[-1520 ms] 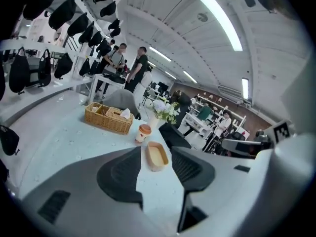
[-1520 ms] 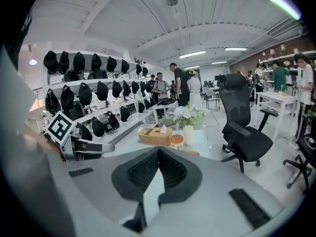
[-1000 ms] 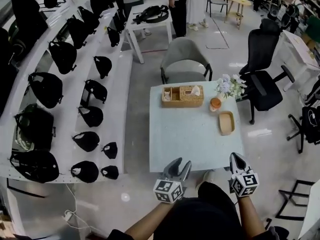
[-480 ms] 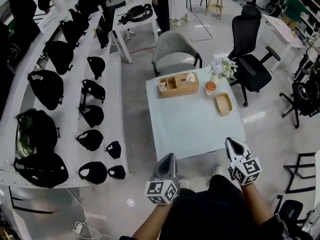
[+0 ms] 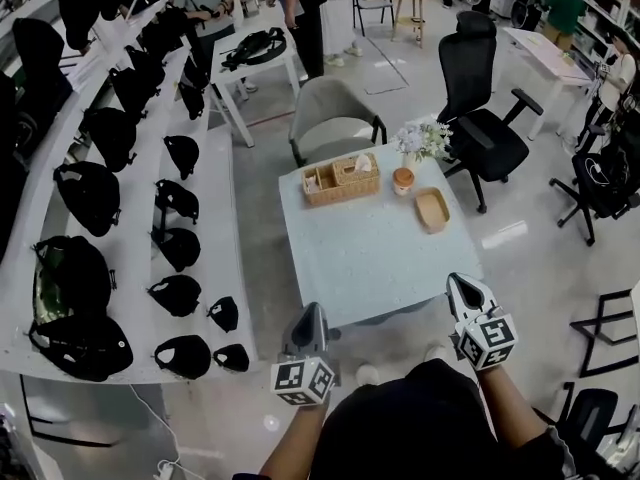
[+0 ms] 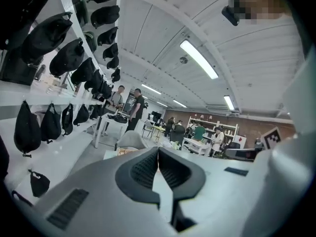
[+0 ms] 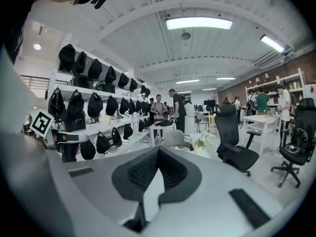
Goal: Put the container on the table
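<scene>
Nearest the body: left gripper (image 5: pixel 311 310), jaws just clamped together on nothing; right gripper (image 5: pixel 457 282), jaws likewise pressed together, empty. Two grippers, both short of the near edge of the one pale blue square bench (image 5: pixel 370 263). On its far part: one shallow tan wooden tray (image 5: pixel 432 209), one orange pot of white flowers (image 5: pixel 404 178), one woven compartmented basket (image 5: pixel 341 178). Tray or basket, either container already rests on the bench. Judgement: fits a set-down finished, or another container out of sight; no move settled
</scene>
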{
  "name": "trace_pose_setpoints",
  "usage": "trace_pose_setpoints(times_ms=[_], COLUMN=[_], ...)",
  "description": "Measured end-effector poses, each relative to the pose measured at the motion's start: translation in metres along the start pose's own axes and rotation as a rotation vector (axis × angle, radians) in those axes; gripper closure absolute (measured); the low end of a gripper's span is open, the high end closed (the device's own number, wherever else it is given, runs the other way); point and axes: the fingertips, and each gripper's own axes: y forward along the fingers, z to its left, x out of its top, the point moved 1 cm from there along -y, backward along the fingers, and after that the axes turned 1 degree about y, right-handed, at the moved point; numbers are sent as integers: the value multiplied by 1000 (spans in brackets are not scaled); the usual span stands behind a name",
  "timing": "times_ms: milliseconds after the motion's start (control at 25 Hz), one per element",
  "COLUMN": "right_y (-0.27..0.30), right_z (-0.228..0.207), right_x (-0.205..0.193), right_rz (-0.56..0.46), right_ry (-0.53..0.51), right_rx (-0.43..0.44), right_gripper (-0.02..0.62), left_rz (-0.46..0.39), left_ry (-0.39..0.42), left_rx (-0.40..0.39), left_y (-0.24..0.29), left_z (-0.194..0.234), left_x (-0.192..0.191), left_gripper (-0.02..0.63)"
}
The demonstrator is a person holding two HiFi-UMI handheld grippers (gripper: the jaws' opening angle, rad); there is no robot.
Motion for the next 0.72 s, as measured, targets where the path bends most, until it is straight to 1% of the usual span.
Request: trace_pose_setpoints(times_ms=[160,280,440,560,720], right_y=[-8,-12,-14,-18,-23], right_z=[-7,-16,-13,-10,-16], right_x=[5,5,6,7,8], right_rz=[-27,-39,-60,-65,-65], right_ry=[-49,-26,-22,-27,-29], right_rx=[-27,-45,-26,-20,-28], right_gripper=[597,597,597,597,597], left_rz=[-12,-15,-7,-17,-2], left_ry=[29,36,10,24,48], left_rx=[-8,-12,-1,25,14], left_y=[0,0,2,-2,-3], left_z=[-9,-12,-12,-13,-20], left_x=[7,8,3,2,-8], left_gripper=[597,597,597,595,597])
